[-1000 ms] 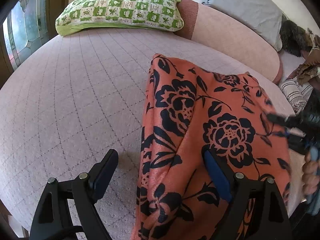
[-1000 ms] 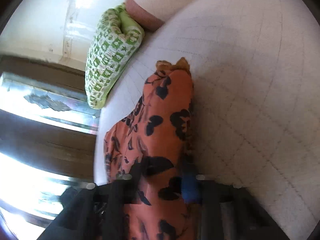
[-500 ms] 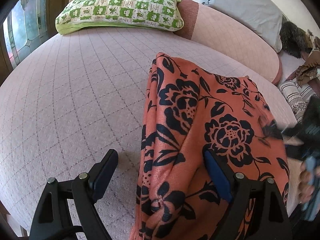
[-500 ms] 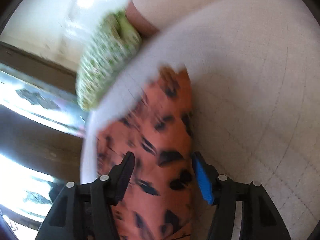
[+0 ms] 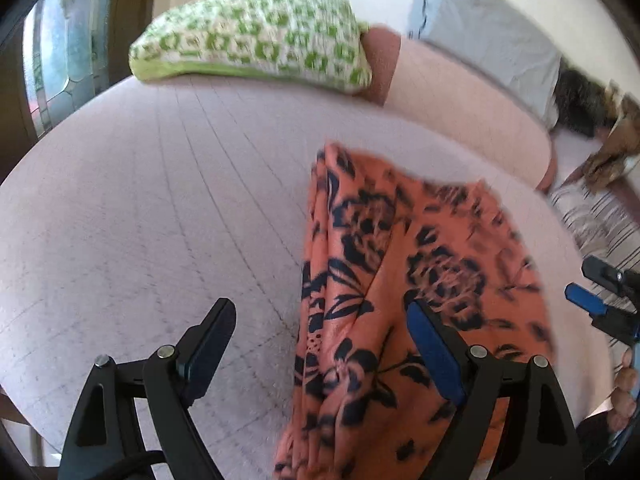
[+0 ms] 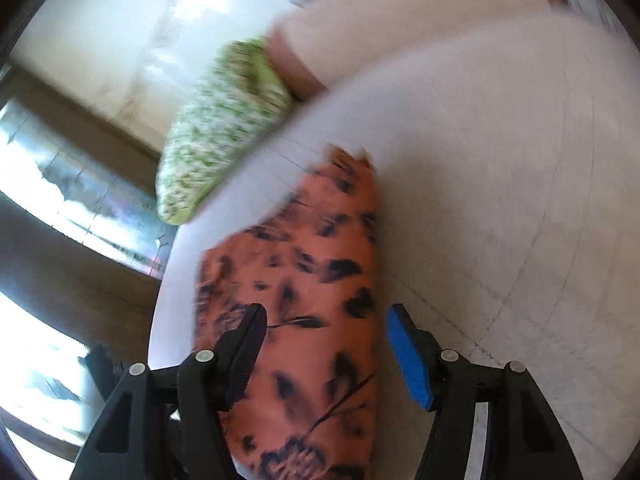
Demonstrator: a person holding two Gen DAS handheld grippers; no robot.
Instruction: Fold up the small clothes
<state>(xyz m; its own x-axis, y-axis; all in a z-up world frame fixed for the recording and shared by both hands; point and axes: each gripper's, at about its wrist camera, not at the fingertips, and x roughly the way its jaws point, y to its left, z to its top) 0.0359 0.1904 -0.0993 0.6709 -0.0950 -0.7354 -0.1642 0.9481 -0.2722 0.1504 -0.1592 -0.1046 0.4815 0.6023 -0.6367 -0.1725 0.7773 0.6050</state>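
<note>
An orange garment with a dark flower print point(image 5: 404, 280) lies folded in a long strip on the pale quilted bed point(image 5: 160, 200). My left gripper point(image 5: 320, 344) is open just above its near end, the blue-padded finger point(image 5: 434, 348) over the cloth. My right gripper point(image 6: 324, 344) is open over the same garment point(image 6: 312, 264) and holds nothing; it also shows at the right edge of the left wrist view point(image 5: 600, 292). Both views are blurred.
A green and white patterned pillow point(image 5: 256, 40) lies at the bed's far end beside a pink bolster point(image 5: 460, 104) and a grey pillow point(image 5: 492, 36). Striped and brown clothes point(image 5: 600, 216) lie at the far right. A window point(image 5: 52, 60) is at left.
My right gripper has opened, let go of the garment and drawn back. The garment has dropped flat on the bed. Both cameras have pulled back a little.
</note>
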